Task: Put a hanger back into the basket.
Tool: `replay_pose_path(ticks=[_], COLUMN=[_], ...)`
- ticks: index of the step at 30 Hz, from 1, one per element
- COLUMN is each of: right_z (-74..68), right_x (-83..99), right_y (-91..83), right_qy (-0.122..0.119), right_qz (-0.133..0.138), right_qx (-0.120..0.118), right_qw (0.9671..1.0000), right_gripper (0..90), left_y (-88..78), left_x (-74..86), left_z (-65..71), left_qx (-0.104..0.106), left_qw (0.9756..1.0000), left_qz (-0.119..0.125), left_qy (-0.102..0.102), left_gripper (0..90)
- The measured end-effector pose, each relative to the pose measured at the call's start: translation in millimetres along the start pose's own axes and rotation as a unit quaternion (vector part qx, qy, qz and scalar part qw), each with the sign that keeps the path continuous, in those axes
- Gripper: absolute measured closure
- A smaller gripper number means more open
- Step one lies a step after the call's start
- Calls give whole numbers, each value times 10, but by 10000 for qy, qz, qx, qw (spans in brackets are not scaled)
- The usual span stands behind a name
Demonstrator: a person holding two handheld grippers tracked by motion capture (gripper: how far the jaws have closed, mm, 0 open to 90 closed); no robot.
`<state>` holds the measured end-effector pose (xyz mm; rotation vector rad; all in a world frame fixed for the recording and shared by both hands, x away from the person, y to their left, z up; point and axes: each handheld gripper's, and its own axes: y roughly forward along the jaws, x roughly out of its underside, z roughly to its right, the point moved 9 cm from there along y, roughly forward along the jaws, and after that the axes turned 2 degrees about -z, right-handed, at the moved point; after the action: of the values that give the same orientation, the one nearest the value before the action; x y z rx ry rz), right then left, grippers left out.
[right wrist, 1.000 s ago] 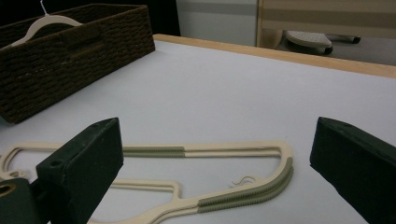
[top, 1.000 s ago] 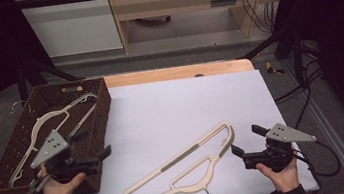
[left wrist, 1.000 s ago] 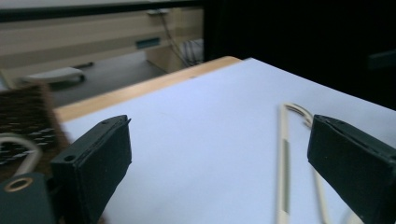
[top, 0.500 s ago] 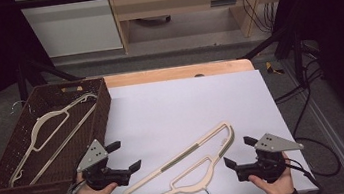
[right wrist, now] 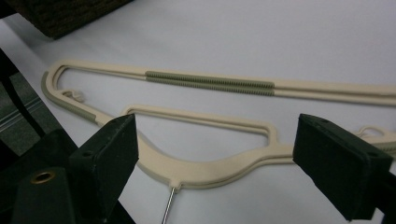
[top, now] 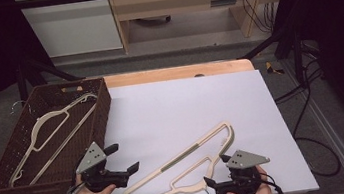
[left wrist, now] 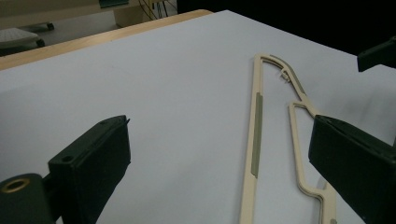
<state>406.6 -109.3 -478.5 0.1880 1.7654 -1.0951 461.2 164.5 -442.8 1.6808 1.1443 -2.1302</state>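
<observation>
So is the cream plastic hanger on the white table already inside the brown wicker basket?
No, that cream plastic hanger lies flat on the white table, beside the brown wicker basket.

Beyond the hanger, the white table lies open; left of it, the wicker basket blocks passage.

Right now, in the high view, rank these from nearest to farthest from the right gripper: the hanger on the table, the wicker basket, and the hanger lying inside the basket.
1. Hanger on the table: just left of the right gripper, its neck by the jaws.
2. Wicker basket: at the table's left edge.
3. Hanger in the basket: farther left, inside it.
</observation>
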Motion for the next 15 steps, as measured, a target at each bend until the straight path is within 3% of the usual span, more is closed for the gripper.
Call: replay_pose_path(ticks=[10,15], right_z=[-74,-134], right_x=[342,443], right_y=[157,203], right_qy=[407,370], right_qz=[-426,-573], right_qx=[-131,-215], right_qw=[9982,9974], right_gripper=[323,470], left_y=[16,26], left_x=[29,39], left_z=[-14,-14], left_qx=[-32,-42], left_qw=[10000,10000], left_qz=[-26,-34], left_qy=[-48,-45], left_gripper=[58,59])
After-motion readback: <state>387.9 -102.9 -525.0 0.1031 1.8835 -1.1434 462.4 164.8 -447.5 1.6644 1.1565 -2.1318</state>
